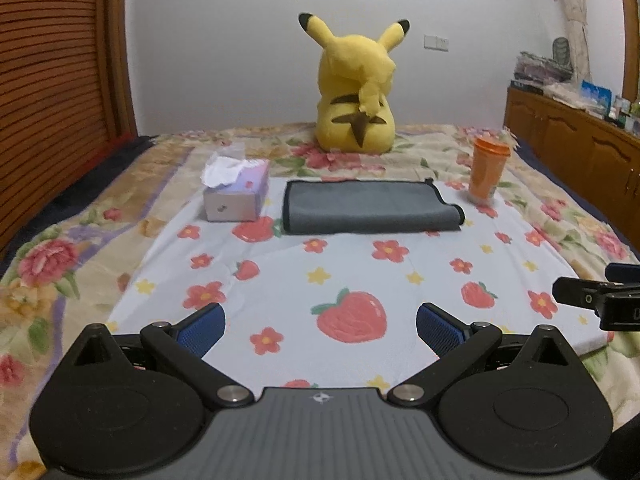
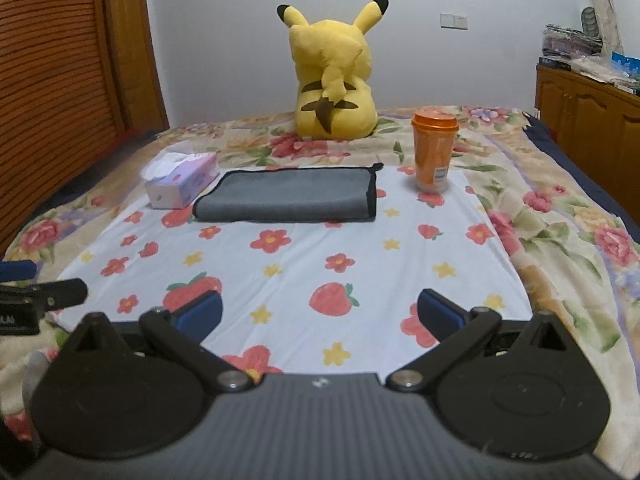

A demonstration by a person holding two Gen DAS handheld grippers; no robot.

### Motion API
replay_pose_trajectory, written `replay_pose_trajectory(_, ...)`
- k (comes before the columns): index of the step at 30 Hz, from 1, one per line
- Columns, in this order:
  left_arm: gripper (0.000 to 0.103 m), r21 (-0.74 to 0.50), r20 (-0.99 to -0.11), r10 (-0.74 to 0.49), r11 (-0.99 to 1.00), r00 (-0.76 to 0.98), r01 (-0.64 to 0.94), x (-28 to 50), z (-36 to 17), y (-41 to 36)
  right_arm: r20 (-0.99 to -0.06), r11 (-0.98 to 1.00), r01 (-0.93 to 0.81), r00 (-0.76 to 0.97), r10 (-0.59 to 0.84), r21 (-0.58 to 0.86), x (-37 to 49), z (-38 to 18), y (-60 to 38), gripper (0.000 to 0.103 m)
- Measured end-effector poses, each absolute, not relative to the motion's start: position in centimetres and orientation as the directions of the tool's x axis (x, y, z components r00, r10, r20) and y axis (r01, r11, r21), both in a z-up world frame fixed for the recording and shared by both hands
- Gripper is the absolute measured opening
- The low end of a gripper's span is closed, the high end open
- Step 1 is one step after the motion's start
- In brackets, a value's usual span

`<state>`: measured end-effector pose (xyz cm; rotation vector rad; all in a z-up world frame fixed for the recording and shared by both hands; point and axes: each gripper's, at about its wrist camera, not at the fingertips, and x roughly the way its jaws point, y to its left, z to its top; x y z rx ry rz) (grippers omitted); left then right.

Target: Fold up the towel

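A dark grey towel (image 1: 370, 207) lies folded flat into a long rectangle on the white strawberry-print cloth (image 1: 360, 272), far ahead of both grippers; it also shows in the right wrist view (image 2: 290, 197). My left gripper (image 1: 320, 330) is open and empty, low over the near part of the cloth. My right gripper (image 2: 319, 314) is open and empty too, beside the left one. Each gripper's side shows at the edge of the other's view.
A purple tissue box (image 1: 236, 192) stands left of the towel. An orange lidded cup (image 1: 489, 170) stands right of it. A yellow plush toy (image 1: 354, 88) sits behind, by the wall. A wooden cabinet (image 1: 572, 144) runs along the bed's right side.
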<state>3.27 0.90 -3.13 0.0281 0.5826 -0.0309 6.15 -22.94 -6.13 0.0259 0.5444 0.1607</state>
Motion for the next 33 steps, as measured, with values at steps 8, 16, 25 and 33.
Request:
replay_pose_trajectory(8,0.103,0.013,-0.496,-0.013,1.000,0.868,0.022,2.6,-2.1,1.4,-0.462,0.990,-0.135,0.876,0.139,0.042,5.5,-5.6,-22.9,0.103)
replay_pose_trajectory(16,0.103,0.021,-0.465,-0.003,1.000,0.885,0.014,2.1,-1.5,1.6,-0.434,0.992,-0.127,0.892,0.124,0.023,5.4,-5.4,-22.9,0.103)
replay_pose_trajectory(25,0.103,0.048,-0.426,-0.004,0.998,0.905,0.027,1.7,-0.9,1.3,-0.381,0.992,-0.126,0.916,0.124,0.021,4.8,-5.0,-23.0,0.103)
replay_pose_trajectory(33,0.103,0.057,-0.379,-0.007,0.998,0.926,0.030,1.2,-0.3,1.1,-0.332,0.993,-0.116,0.936,0.121,0.034,4.2,-4.5,-23.5,0.103)
